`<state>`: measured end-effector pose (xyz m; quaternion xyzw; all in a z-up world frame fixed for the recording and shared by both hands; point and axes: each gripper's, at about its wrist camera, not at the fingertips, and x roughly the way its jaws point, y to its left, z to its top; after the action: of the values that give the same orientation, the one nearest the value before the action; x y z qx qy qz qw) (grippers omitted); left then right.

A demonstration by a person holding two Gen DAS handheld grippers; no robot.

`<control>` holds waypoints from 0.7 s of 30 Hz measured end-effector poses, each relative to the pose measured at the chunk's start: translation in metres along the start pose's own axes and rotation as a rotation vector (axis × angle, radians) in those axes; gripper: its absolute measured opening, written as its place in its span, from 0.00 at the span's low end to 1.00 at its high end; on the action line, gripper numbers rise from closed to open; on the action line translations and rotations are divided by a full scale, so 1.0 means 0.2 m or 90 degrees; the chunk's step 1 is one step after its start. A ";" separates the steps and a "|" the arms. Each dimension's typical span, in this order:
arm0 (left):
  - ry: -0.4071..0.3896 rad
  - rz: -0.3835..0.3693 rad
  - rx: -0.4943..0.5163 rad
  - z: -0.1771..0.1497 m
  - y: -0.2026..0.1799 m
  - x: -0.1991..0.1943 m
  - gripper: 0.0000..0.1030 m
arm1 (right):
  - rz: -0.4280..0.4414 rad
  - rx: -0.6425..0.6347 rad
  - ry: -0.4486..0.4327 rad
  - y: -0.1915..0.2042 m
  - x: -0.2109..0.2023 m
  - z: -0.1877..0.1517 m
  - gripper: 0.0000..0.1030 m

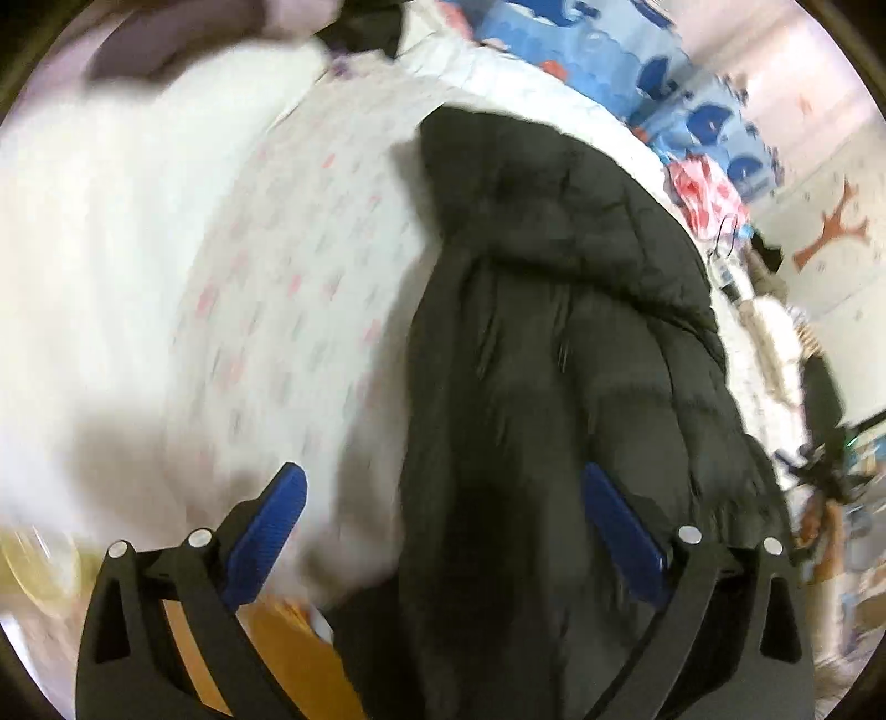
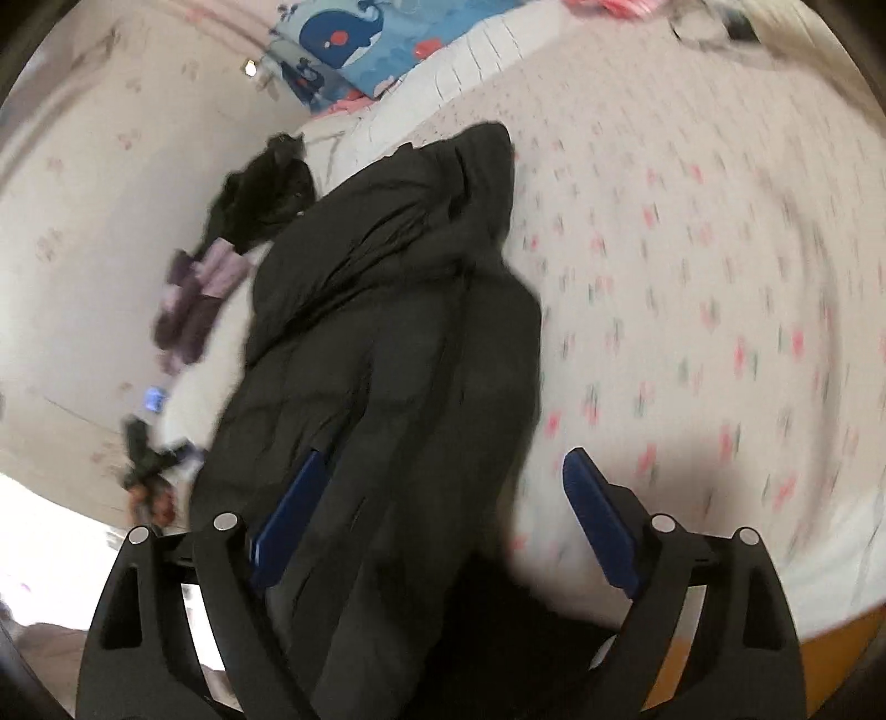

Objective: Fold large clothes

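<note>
We see a black quilted puffer jacket [image 1: 559,343] lying lengthwise on a bed, on a white bedsheet [image 1: 310,288] printed with small pink and grey-green marks. In the left wrist view the jacket runs from about 12 o'clock down to 6 o'clock, right of centre, its near end hanging down between the two blue fingers of the left gripper [image 1: 443,504]; the jaws stand wide open, and the right finger [image 1: 620,531] lies against or just over the dark fabric while the left finger is over the sheet. In the right wrist view the same jacket [image 2: 387,343] stretches from roughly 12 o'clock to 6 o'clock, left of centre, with the printed bedsheet [image 2: 692,277] filling the side toward 3 o'clock. The right gripper [image 2: 443,487] also has its jaws spread wide, holding nothing; its left finger [image 2: 288,520] sits over the jacket and its right one over the sheet. At about 11 o'clock in this view lies a blue whale-print pillow or quilt [image 2: 354,39], and at 10 o'clock a small black garment [image 2: 260,194] with a purple-and-lilac cloth [image 2: 194,299] just below it, both beside the jacket's left edge. In the left wrist view the blue whale-print fabric [image 1: 653,72] sits at 1 o'clock, with a red-and-white patterned cloth [image 1: 703,194] near it. Motion blur softens both views, and we can read no brand, label or writing anywhere on the jacket or bedding.
</note>
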<state>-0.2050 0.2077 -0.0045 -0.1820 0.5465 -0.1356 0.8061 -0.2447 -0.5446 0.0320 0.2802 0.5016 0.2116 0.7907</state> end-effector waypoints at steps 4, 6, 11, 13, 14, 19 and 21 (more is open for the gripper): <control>0.023 -0.073 -0.034 -0.24 0.06 0.00 0.93 | 0.050 0.053 0.018 -0.06 0.09 -0.10 0.82; 0.038 -0.109 -0.031 -0.32 0.04 0.02 0.93 | 0.081 0.075 0.043 -0.06 0.17 -0.14 0.83; 0.022 -0.137 0.001 -0.38 -0.10 0.07 0.93 | 0.142 0.074 0.074 0.02 0.34 -0.14 0.83; 0.013 -0.141 -0.007 -0.36 -0.12 0.07 0.93 | 0.171 0.066 0.071 0.06 0.35 -0.15 0.83; 0.002 -0.157 -0.011 -0.35 -0.13 0.06 0.93 | 0.180 0.057 0.074 0.09 0.37 -0.15 0.83; -0.013 -0.156 0.046 -0.35 -0.24 0.02 0.93 | 0.220 0.033 0.072 0.11 0.36 -0.20 0.83; 0.010 -0.101 0.079 -0.37 -0.29 0.08 0.87 | 0.250 0.028 0.055 0.11 0.34 -0.21 0.71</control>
<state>-0.2683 0.1388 -0.0180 -0.1734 0.5275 -0.2339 0.7981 -0.2568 -0.4766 -0.0132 0.3804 0.4754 0.3625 0.7056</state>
